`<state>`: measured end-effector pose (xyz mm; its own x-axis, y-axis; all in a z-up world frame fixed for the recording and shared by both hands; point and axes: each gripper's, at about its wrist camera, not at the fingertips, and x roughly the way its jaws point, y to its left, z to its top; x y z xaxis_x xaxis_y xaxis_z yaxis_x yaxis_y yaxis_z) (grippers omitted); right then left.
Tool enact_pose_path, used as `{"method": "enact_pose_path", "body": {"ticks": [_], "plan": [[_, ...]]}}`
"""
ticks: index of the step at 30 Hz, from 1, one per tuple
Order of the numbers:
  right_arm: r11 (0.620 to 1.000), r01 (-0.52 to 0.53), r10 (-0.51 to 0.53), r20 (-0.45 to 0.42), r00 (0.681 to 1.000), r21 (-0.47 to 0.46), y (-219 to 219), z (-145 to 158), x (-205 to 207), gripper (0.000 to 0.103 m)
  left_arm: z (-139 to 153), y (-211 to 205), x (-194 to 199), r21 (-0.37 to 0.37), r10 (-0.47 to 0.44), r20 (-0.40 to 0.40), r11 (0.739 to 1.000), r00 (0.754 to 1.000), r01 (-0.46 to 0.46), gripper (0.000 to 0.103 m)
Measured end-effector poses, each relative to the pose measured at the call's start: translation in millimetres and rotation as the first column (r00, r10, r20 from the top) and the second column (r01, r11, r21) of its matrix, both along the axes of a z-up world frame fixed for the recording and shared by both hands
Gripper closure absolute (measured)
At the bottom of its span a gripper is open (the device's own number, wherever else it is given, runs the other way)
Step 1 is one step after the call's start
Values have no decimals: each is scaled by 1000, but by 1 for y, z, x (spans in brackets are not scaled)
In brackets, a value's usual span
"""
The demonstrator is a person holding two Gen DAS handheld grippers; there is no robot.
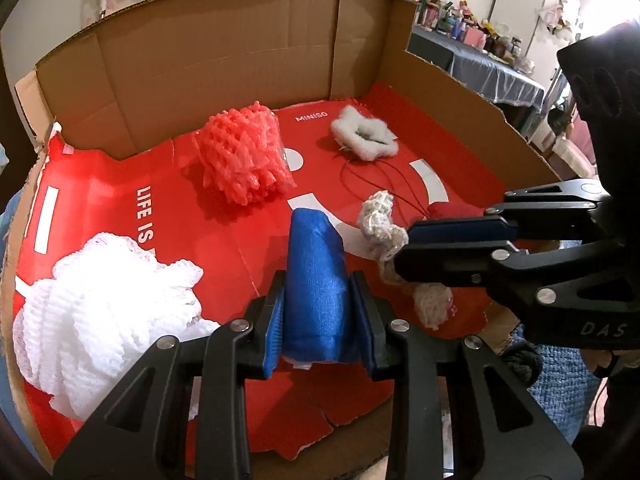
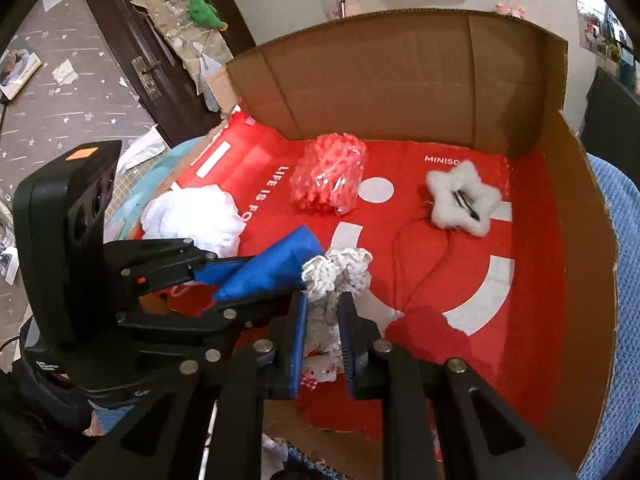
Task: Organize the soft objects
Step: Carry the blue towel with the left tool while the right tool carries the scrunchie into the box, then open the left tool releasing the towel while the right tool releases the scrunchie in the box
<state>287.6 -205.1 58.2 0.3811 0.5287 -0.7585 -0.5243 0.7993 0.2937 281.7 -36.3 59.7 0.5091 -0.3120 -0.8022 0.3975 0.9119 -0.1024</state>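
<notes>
In the left wrist view my left gripper (image 1: 319, 284) is shut on a folded blue cloth (image 1: 316, 280) that stands up between its pads, over the red floor of a cardboard box (image 1: 224, 64). My right gripper (image 1: 404, 245) comes in from the right, shut on a cream knitted piece (image 1: 380, 224) that hangs down below it. The right wrist view shows the same: my right gripper (image 2: 325, 300) pinches the cream knitted piece (image 2: 336, 276), and my left gripper (image 2: 276, 274) to its left holds the blue cloth (image 2: 272, 266). Both held things hang side by side.
Inside the box lie a pink foam net (image 1: 240, 156), a white fluffy star (image 1: 366, 132) with a dark clip, a white foam net (image 1: 100, 304) and a red soft item (image 1: 452, 210) with a thin cord. Tall cardboard walls (image 2: 380, 80) stand at the back and right.
</notes>
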Motion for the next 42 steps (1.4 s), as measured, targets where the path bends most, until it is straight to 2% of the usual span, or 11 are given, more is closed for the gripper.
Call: {"method": "enact_pose_path", "body": {"ticks": [11, 15, 17, 22, 27, 30, 35, 42], "plan": [[1000, -7, 7, -31, 1000, 11, 0, -4, 4, 79, -1, -7, -2, 47, -7, 20, 999, 1000, 6, 72], [1000, -10, 10, -35, 999, 16, -2, -5, 4, 79, 0, -10, -4, 64, -12, 38, 998, 999, 10, 56], [1000, -10, 11, -36, 999, 16, -2, -4, 3, 79, 1, -12, -4, 81, -14, 53, 997, 999, 10, 56], [1000, -9, 9, -37, 999, 17, -3, -3, 2, 77, 2, -11, -3, 69, -8, 45, 998, 999, 5, 56], [1000, -6, 7, -36, 999, 20, -4, -1, 1, 65, 3, -9, -2, 59, 3, 46, 998, 999, -6, 56], [1000, -5, 5, -31, 1000, 18, -5, 1, 0, 61, 6, -7, -3, 52, 12, 51, 999, 999, -15, 50], [1000, 0, 0, -26, 1000, 25, -6, 4, -1, 60, 10, -7, -6, 46, 11, 61, 999, 998, -14, 50], [998, 33, -34, 10, 999, 52, -18, 23, -11, 47, 22, -4, -18, 21, 24, 89, 999, 996, -26, 41]]}}
